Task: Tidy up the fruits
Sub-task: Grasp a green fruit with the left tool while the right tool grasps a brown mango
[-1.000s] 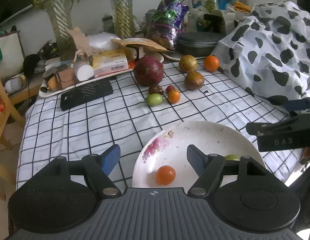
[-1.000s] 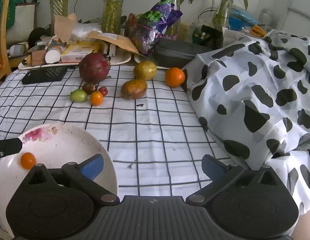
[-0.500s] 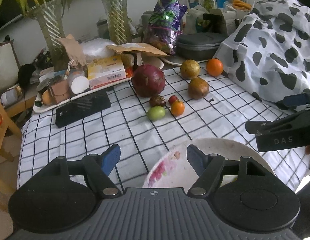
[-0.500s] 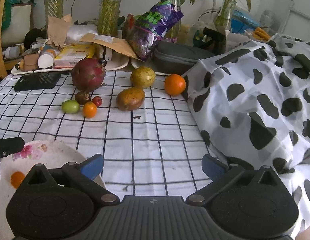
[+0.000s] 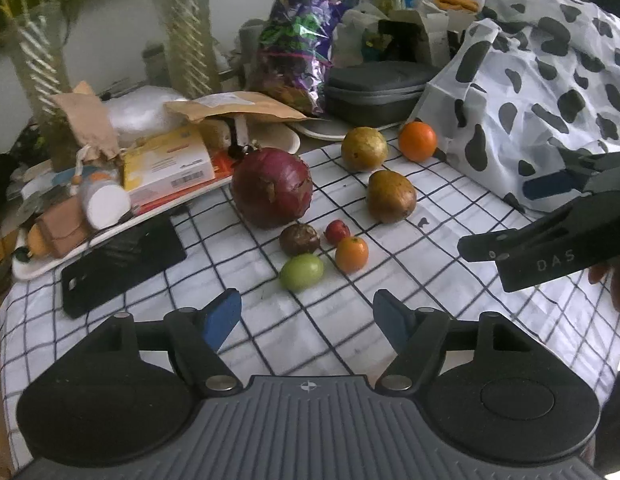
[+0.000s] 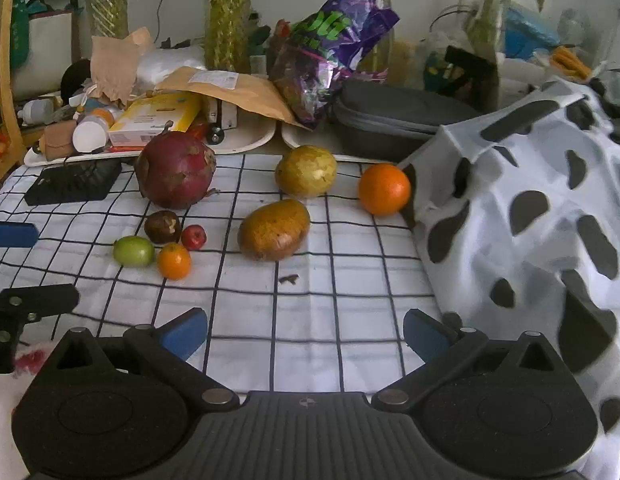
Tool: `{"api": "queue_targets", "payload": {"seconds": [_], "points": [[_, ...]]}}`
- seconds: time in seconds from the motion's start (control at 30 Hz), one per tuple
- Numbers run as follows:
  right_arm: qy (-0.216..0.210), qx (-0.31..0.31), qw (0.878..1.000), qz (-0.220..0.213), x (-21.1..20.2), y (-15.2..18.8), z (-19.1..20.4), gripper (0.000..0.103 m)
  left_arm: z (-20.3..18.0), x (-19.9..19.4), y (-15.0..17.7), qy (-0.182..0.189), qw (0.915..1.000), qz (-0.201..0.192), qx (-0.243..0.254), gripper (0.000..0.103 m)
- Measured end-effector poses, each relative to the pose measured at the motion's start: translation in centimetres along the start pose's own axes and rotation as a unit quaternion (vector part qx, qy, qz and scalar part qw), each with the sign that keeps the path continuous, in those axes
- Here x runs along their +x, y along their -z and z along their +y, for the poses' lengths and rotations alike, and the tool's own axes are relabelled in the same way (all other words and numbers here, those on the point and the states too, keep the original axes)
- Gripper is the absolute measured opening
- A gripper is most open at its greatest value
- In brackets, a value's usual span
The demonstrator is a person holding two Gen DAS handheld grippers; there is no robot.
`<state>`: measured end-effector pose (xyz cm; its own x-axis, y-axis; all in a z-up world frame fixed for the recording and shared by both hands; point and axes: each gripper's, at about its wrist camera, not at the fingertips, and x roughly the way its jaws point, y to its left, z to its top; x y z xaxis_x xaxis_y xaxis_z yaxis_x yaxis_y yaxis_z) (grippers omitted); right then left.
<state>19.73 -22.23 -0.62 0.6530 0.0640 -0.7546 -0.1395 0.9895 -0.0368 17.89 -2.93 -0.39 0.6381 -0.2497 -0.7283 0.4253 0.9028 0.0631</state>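
Both grippers — left gripper (image 5: 306,314), right gripper (image 6: 304,330) — tilt downward over the fruits, fingers wide, empty.

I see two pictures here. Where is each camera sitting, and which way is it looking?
Left wrist view: sits on the left tool, looking forward and down over the checked tablecloth at the fruit; its own blue fingers show, open and empty, plus the right tool at the right edge.
Right wrist view: sits on the right tool, same direction, nearer the spotted cloth; its fingers are open and empty, and the left tool pokes in at the left edge.
Shared: the red fruit, large orange, green fruit.
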Motion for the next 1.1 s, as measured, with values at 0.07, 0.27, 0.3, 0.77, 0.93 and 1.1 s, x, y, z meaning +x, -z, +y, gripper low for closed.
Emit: {"api": "queue_targets", "payload": {"seconds": [0.07,0.27,0.3,0.77,0.93,1.1], "points": [[-0.006,-0.005,1.000,0.002,0.8,-0.5,-0.1,0.103,0.3,0.9,-0.5,0.008,1.0000,0.002,0.004,0.071],[-0.011,-0.015,1.000,0.009,3.1,-2.0,-0.4,0.103,1.0,3.6,-1.3,0.019,0.9989,0.008,0.042,0.066],[-0.011,-0.014,1.000,0.009,3.4,-2.2,-0.5,0.103,1.1,4.1,-1.4,0.023,0.9984,0.010,0.050,0.062],[-0.053,0.032,0.998,0.028,7.4,-4.4,-2.0,0.103,1.8,8.0,-1.1,0.080,0.9913,0.017,0.103,0.030],[-0.082,0.040,0.995,0.025,8.6,-4.9,-1.7,0.098,2.0,8.2,-1.3,0.091,0.9911,0.021,0.095,0.027],[-0.091,0.027,0.995,0.023,9.9,-5.0,-1.0,0.084,2.2,8.2,-1.4,0.087,0.9917,0.024,0.092,0.026]]}}
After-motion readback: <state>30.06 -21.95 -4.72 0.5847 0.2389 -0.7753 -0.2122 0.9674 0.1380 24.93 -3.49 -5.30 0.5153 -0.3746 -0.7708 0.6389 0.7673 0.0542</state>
